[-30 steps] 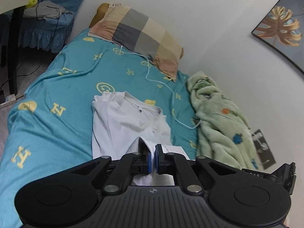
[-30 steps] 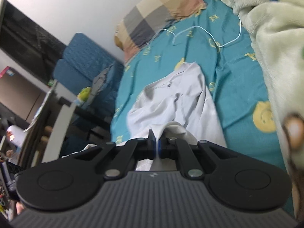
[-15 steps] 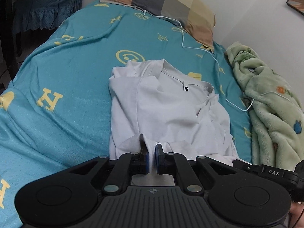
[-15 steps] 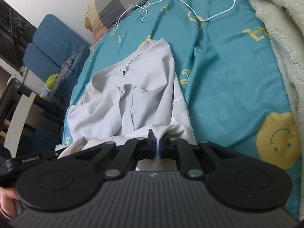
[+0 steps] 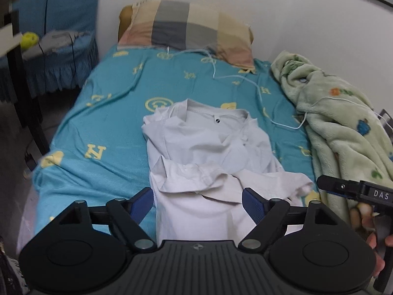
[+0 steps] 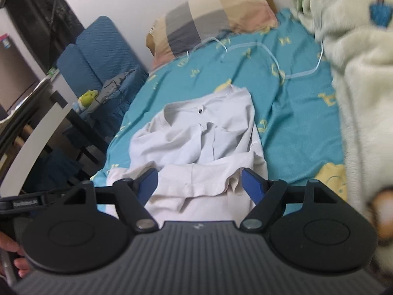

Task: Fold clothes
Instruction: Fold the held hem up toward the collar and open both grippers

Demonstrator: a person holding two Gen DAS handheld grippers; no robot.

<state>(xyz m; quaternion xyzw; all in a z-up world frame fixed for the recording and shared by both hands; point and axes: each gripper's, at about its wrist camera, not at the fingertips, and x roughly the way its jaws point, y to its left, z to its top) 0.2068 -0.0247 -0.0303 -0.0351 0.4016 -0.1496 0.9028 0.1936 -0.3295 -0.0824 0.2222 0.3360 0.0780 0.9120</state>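
Note:
A white T-shirt (image 5: pixel 208 147) lies on the teal bed sheet (image 5: pixel 110 123), its collar toward the pillow and its lower part folded back over its middle. My left gripper (image 5: pixel 197 200) hovers over the near fold with its jaws opening wide, the blue pads (image 5: pixel 142 202) clear of the cloth. In the right wrist view the same shirt (image 6: pixel 196 142) lies below my right gripper (image 6: pixel 199 183), whose jaws are opening too, the pads pressing on nothing. The right gripper's finger (image 5: pixel 343 188) shows at the right edge of the left wrist view.
A checked pillow (image 5: pixel 186 28) lies at the head of the bed, with a white cable (image 5: pixel 245 81) trailing across the sheet. A green fleece blanket (image 5: pixel 343 127) is heaped along the wall side. A blue chair (image 6: pixel 103 56) and a dark table (image 6: pixel 36 123) stand beside the bed.
Both grippers were shut on the shirt's hem and carried it toward the collar. Now both have let go and stand wide, and the hem lies folded over the shirt's middle.

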